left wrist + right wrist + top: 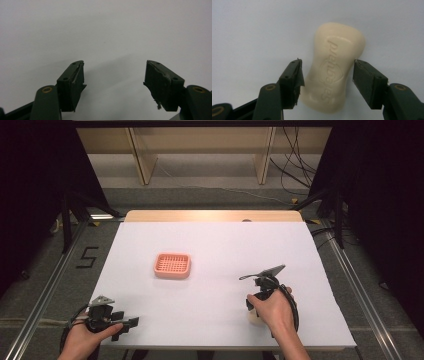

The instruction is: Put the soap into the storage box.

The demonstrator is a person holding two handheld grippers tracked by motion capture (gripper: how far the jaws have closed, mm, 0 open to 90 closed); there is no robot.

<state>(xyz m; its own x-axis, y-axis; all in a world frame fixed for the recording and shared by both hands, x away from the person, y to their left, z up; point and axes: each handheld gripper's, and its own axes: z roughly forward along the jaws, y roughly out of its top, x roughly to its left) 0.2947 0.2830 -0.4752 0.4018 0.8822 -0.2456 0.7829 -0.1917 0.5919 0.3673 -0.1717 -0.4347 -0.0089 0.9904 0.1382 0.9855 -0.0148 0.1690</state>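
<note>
1. The desk [210,240] is covered with a white sheet, with a strip of bare wood showing along its far edge.
2. A cream bar of soap [334,67] lies flat on the sheet near the front right of the desk. In the high view the soap [255,318] peeks out just beneath the right hand [272,312].
3. The right gripper [327,72] is lowered over the soap. In the right gripper view its jaws stand spread, one on each long side of the bar at its narrow waist.
4. The right-hand jaw seems to touch the edge of the soap. The left-hand jaw is just beside the bar, and whether it touches cannot be told. The soap is straddled, not clamped.
5. The soap has embossed lettering and a round emblem on its upper face, and its length runs away from the camera.
6. The left gripper [113,75] is held by the left hand [85,340] at the front left corner of the desk, well apart from the soap. Its jaws are released, wide apart, with plain white sheet between them.
7. A pink tray [172,265] with a perforated floor sits left of the desk's centre, well apart from both grippers and from the soap.
</note>
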